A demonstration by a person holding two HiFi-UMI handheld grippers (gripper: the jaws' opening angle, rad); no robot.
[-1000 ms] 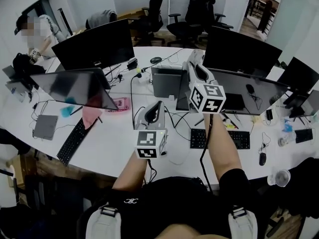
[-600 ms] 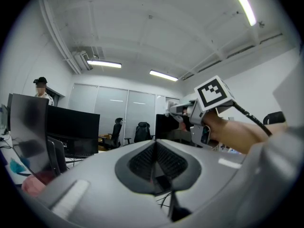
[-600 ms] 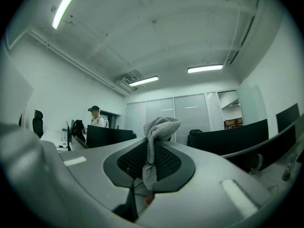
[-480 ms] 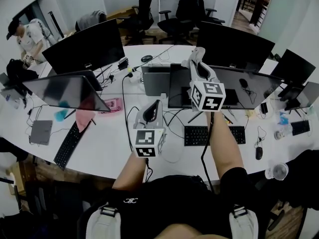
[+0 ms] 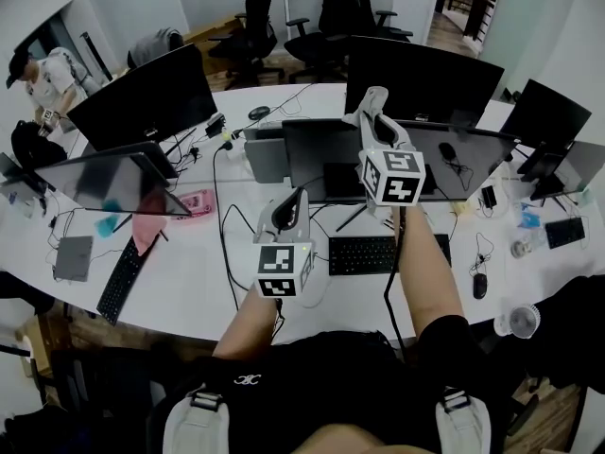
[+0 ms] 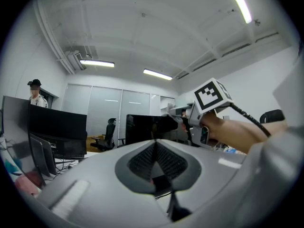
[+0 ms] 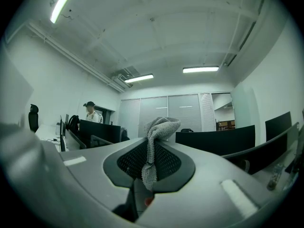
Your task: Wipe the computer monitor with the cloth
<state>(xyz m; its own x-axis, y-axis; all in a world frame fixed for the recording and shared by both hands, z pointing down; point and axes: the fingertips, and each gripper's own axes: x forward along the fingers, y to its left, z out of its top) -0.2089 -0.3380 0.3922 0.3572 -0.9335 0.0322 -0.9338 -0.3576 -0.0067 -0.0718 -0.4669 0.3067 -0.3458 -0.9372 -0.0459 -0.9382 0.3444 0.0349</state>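
My right gripper (image 5: 372, 105) is raised over the top edge of the wide dark monitor (image 5: 473, 164) in front of me, shut on a grey knitted cloth (image 5: 369, 99). In the right gripper view the cloth (image 7: 159, 126) bunches above the jaw tips and a strip hangs down between the closed jaws of that gripper (image 7: 151, 144). My left gripper (image 5: 292, 200) is lower and to the left, above the desk in front of the monitor, shut with nothing in it. The left gripper view shows its jaws (image 6: 155, 141) closed, and the right gripper (image 6: 175, 111) ahead of them.
A keyboard (image 5: 364, 253) lies under the monitor on the white desk (image 5: 203, 272). More monitors stand behind (image 5: 425, 74) and to the left (image 5: 142, 97), plus a tilted one (image 5: 104, 180). Cables, a mouse (image 5: 473, 287) and a pink case (image 5: 194, 202) lie about. A person (image 5: 43, 78) stands at far left.
The desk and monitors have slid left in the head view, so the right gripper with the cloth now sits nearer the middle of the monitor's top edge. Both grippers stay shut.
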